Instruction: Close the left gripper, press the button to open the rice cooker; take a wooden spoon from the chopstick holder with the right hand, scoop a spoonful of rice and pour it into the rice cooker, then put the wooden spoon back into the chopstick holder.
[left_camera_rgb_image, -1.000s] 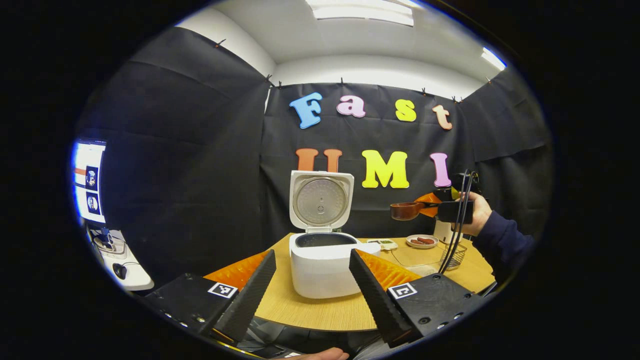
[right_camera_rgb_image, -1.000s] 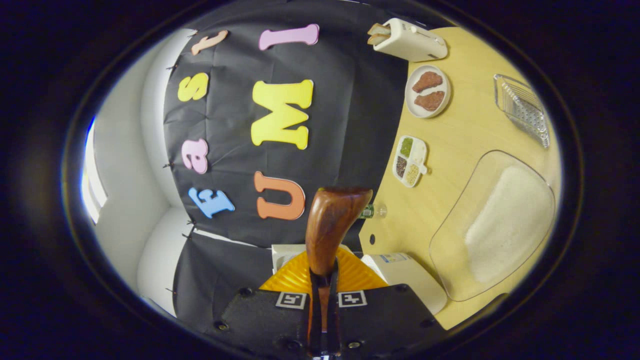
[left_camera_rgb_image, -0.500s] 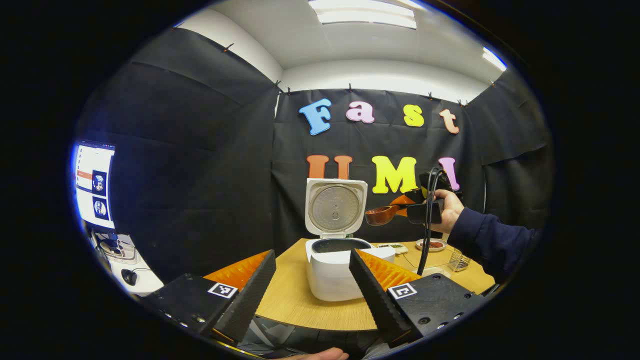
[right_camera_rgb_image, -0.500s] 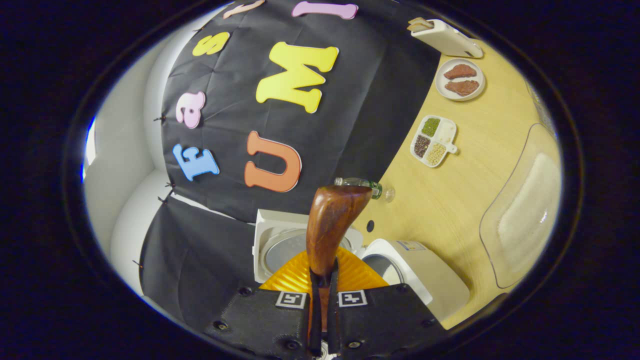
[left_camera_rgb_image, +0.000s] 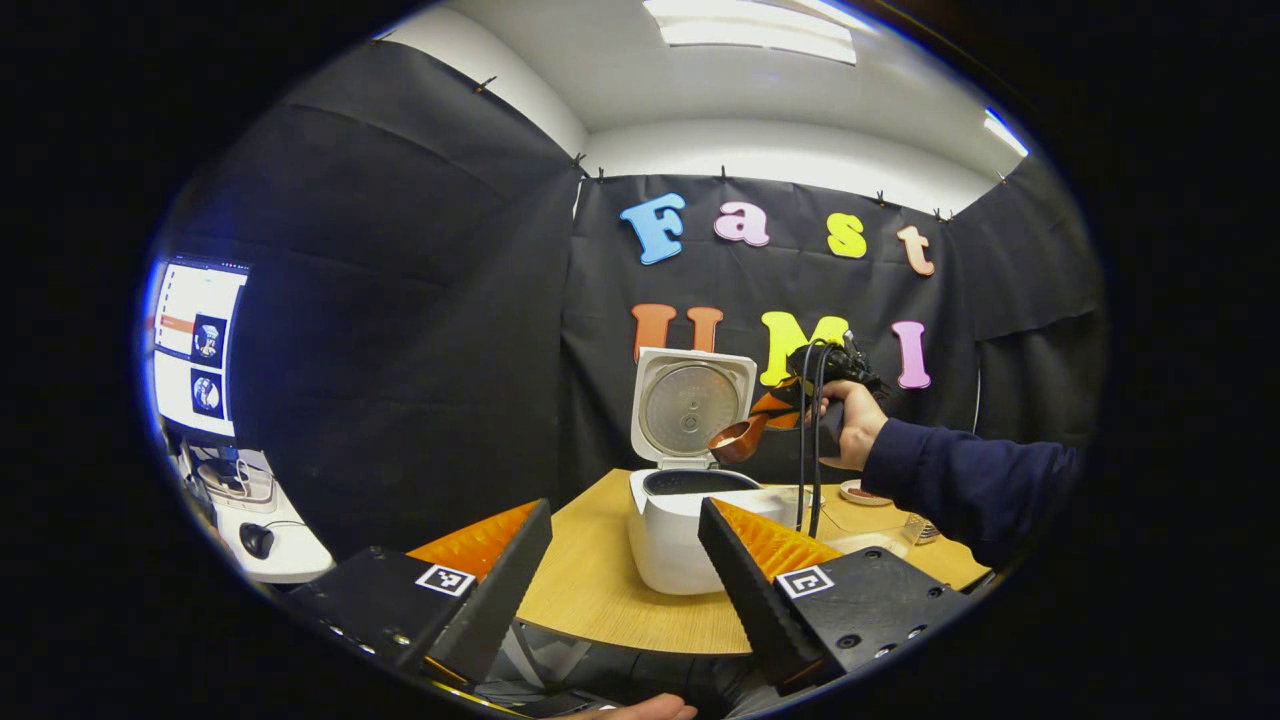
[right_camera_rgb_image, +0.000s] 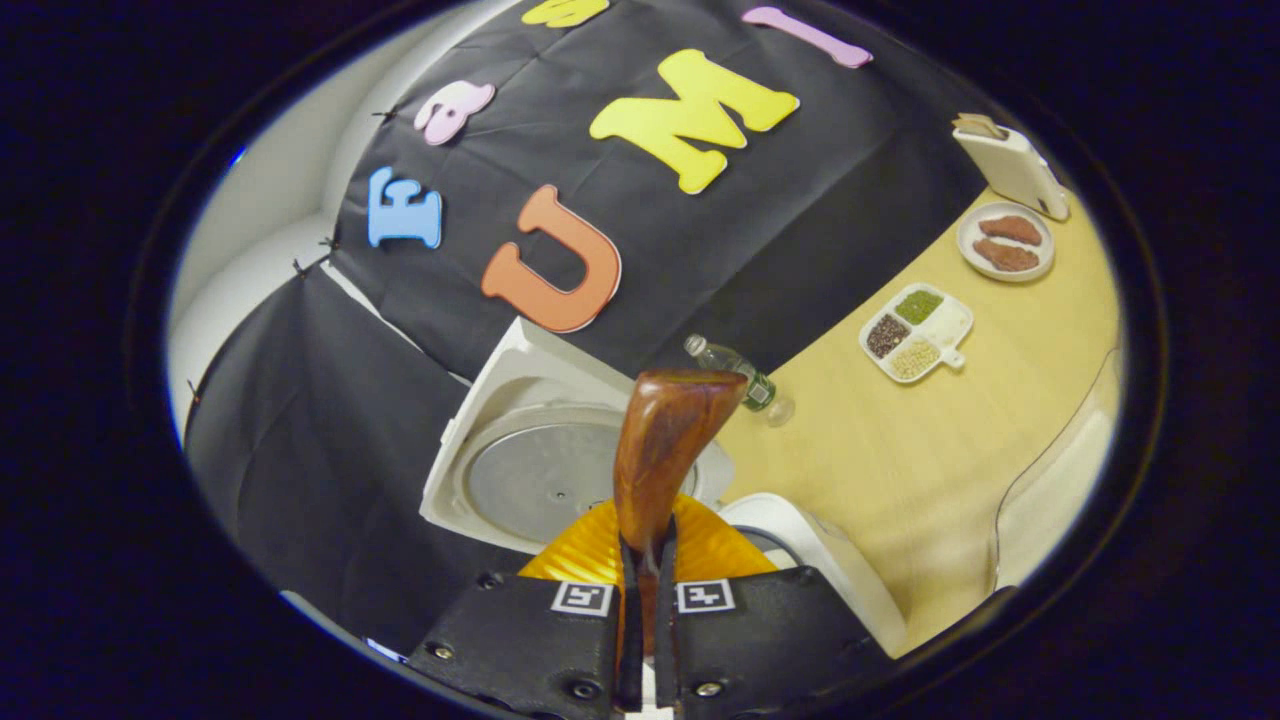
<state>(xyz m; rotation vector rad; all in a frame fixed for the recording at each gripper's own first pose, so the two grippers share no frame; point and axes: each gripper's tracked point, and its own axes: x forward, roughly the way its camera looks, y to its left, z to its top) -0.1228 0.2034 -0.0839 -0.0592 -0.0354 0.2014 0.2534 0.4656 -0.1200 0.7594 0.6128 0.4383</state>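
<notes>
Right gripper view: right tool clamped on wooden spoon, bowl held just above the open rice cooker on the counter. Left tool spread wide, gripping nothing.

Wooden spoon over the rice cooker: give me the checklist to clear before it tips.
1. Rice cooker lid open, upright: ok.
2. Right gripper shut on the wooden spoon handle: ok.
3. Spoon bowl above the pot opening: close, at its right rim; cannot tell if centred.
4. Rice in the spoon: cannot tell.
5. Left gripper open, low, in front of the cooker, away from the spoon: ok.
</notes>
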